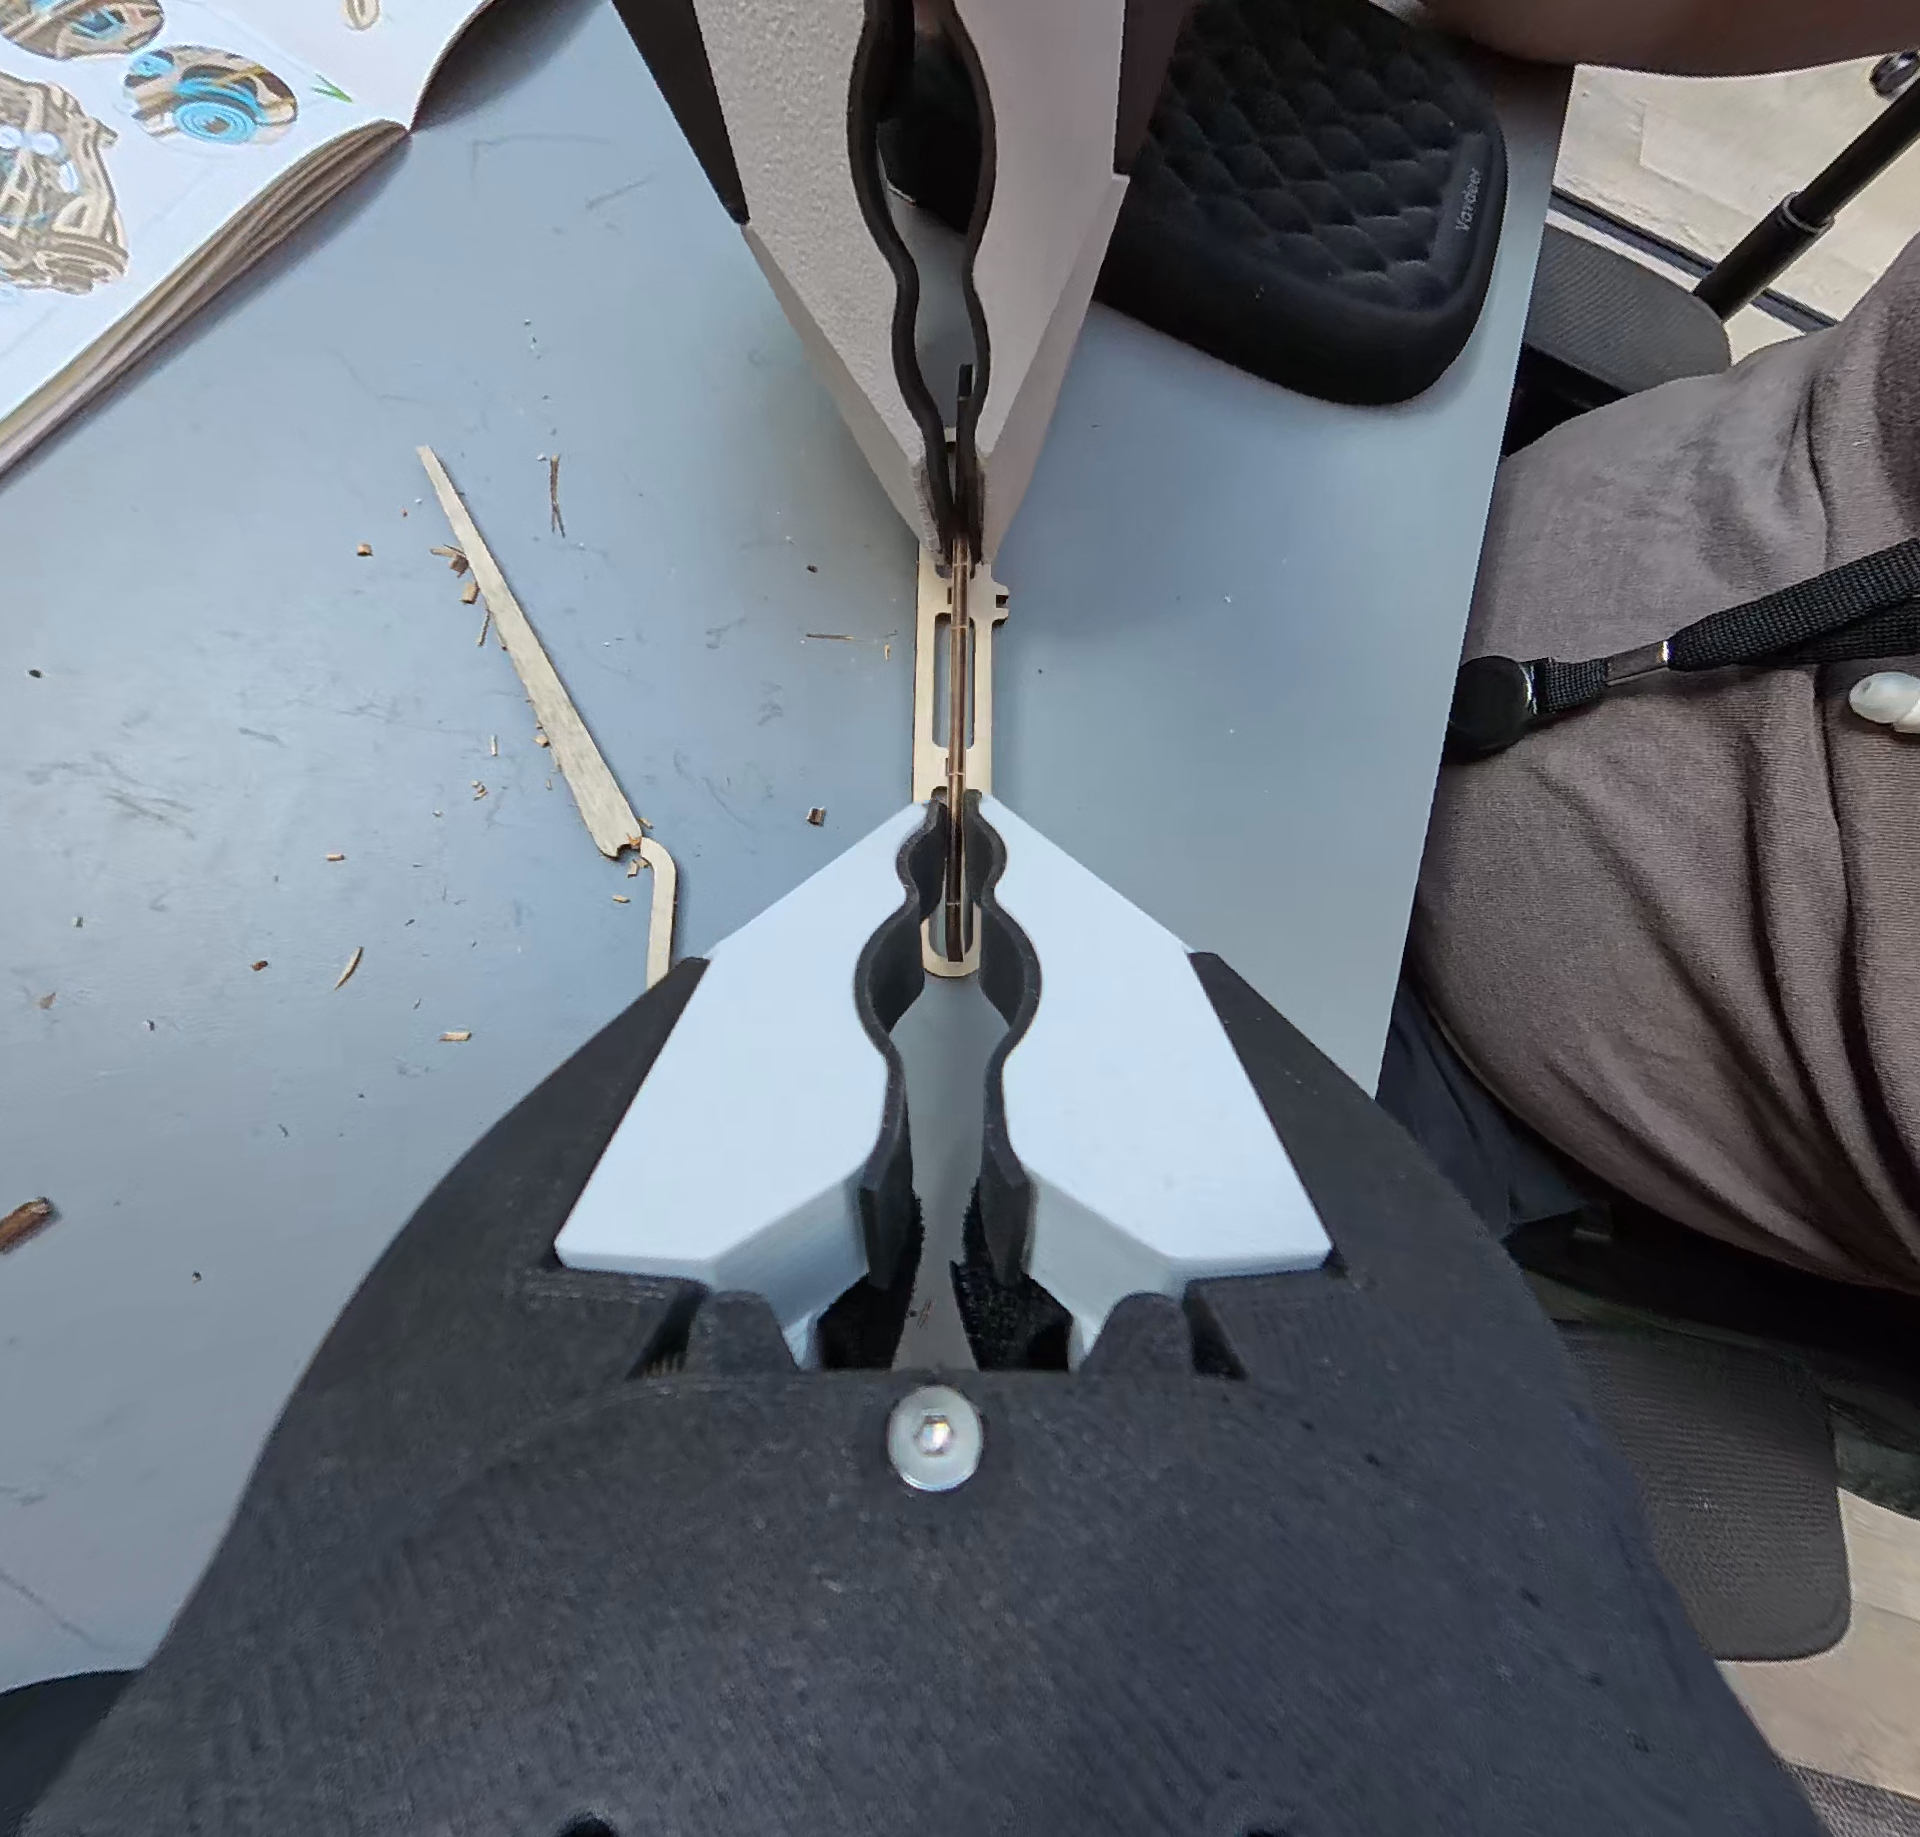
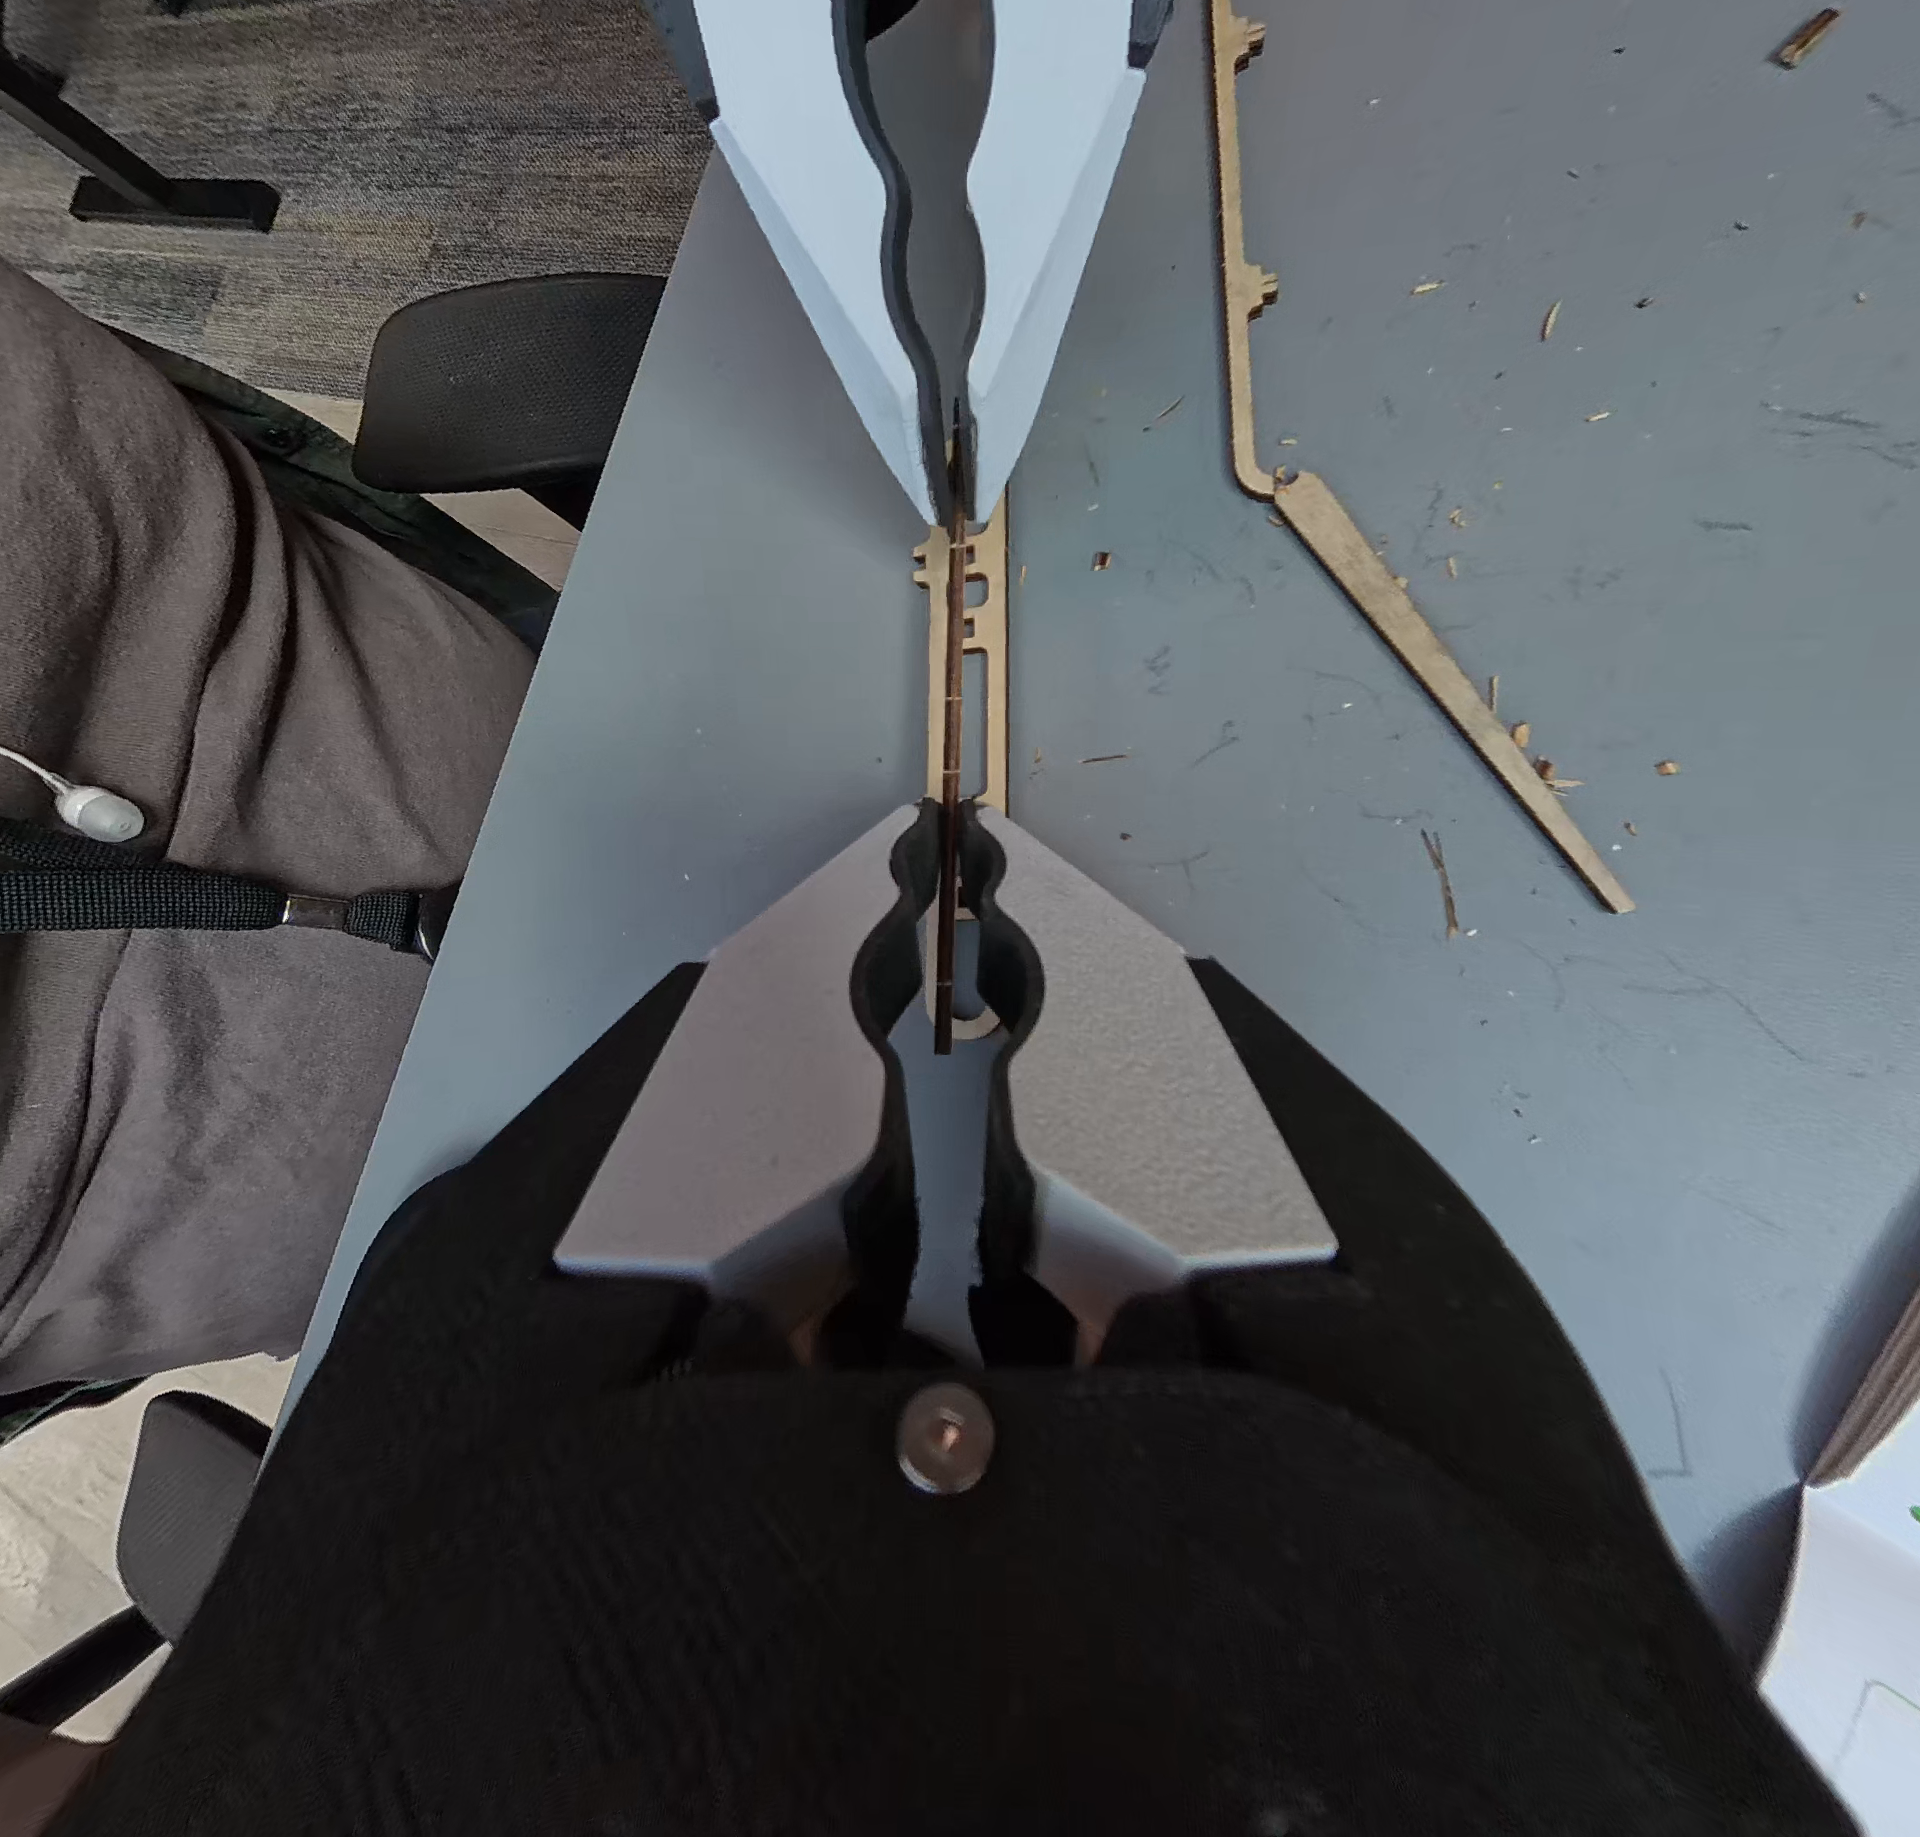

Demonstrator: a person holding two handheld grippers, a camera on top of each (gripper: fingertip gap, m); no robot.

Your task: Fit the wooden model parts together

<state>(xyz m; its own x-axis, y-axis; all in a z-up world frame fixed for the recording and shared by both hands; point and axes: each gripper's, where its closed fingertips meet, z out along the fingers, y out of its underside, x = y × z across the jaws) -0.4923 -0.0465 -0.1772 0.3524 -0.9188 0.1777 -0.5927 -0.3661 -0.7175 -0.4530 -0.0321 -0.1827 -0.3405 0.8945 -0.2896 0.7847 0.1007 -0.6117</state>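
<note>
The left gripper has its fingers closed narrow on the near end of a thin wooden strip, which stands on its edge. The right gripper pinches the other end of the same strip in the same way, so the two grippers face each other, tip toward tip, with the strip between them. In the left wrist view the right gripper comes in from the far side; in the right wrist view the left gripper does the same.

Directly under the strip lies a flat slotted wooden piece on the grey table, and the edge of the strip runs along its length. Whether the strip already sits in the slots, I cannot tell.

To the left in the left wrist view, a long pointed wooden offcut lies on the table, with small wood chips around it. Far left is an open instruction booklet. Far right lies a black padded wrist rest. A person in grey clothes sits at the right edge of the table.
</note>
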